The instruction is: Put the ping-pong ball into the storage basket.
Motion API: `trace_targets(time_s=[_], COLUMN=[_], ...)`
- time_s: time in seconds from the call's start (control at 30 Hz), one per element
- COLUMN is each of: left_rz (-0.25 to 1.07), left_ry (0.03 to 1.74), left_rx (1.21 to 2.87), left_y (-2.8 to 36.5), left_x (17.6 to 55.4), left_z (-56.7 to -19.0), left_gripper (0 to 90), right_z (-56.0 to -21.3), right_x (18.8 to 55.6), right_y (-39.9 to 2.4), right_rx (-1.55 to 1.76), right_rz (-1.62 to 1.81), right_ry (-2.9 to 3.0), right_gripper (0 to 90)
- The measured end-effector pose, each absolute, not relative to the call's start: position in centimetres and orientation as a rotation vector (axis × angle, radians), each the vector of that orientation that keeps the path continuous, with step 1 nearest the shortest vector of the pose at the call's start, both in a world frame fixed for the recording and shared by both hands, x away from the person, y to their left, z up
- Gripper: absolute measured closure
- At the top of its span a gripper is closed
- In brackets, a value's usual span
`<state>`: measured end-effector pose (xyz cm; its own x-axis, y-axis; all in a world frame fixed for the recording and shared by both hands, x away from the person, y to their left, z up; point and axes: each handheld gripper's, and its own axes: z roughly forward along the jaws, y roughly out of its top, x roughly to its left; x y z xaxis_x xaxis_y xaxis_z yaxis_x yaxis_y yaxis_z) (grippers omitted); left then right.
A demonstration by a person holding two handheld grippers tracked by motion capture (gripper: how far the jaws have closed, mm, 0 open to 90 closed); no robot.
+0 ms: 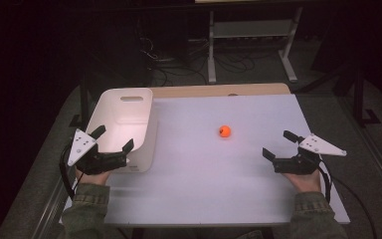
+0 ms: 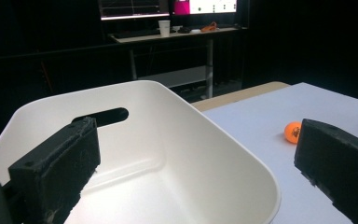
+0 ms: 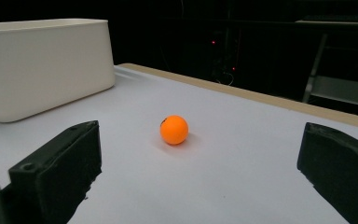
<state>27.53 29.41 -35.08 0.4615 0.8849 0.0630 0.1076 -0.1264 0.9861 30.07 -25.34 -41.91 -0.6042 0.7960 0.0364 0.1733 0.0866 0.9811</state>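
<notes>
Your left tool (image 1: pixel 113 139) sits at the near left with its jaws spread wide and nothing between them, your hand (image 1: pixel 90 175) gripping it from behind and your sleeved forearm coming in from the bottom edge. Your right tool (image 1: pixel 278 144) mirrors it at the near right, jaws likewise parted and empty, angled inward toward the middle, held by your right hand (image 1: pixel 306 180).

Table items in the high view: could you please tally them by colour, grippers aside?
White: 1, the plastic bin
Orange: 1, the ball
Total: 2
</notes>
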Motion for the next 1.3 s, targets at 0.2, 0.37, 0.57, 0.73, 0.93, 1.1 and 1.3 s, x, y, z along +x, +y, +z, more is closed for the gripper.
trace_targets(time_s=[0.2, 0.37, 0.57, 0.73, 0.93, 1.1, 1.3], left_rz=[0.851, 0.839, 0.833, 0.824, 0.821, 0.809, 0.781], left_ry=[0.879, 0.868, 0.859, 0.847, 0.831, 0.806, 0.789], left_rx=[1.573, 1.593, 1.617, 1.645, 1.666, 1.699, 1.719], left_y=[29.4, 29.3, 29.2, 28.9, 28.5, 28.0, 27.6], left_x=[27.6, 28.0, 28.3, 28.8, 29.1, 29.6, 30.0], left_z=[-34.3, -33.8, -33.4, -33.0, -32.4, -31.8, -31.1], left_gripper=[0.0, 0.0, 0.0, 0.0, 0.0, 0.0, 0.0], right_z=[-41.9, -41.9, -41.9, -41.8, -41.8, -41.8, -41.8], right_x=[30.0, 30.0, 30.0, 29.9, 29.9, 29.9, 29.9], right_y=[-25.4, -25.4, -25.4, -25.3, -25.3, -25.3, -25.3], right_rx=[0.953, 0.953, 0.954, 0.945, 0.949, 0.947, 0.946], right_rz=[1.558, 1.56, 1.559, 1.559, 1.561, 1.561, 1.564], right_ry=[1.842, 1.844, 1.843, 1.847, 1.842, 1.841, 1.84], right_gripper=[0.0, 0.0, 0.0, 0.0, 0.0, 0.0, 0.0])
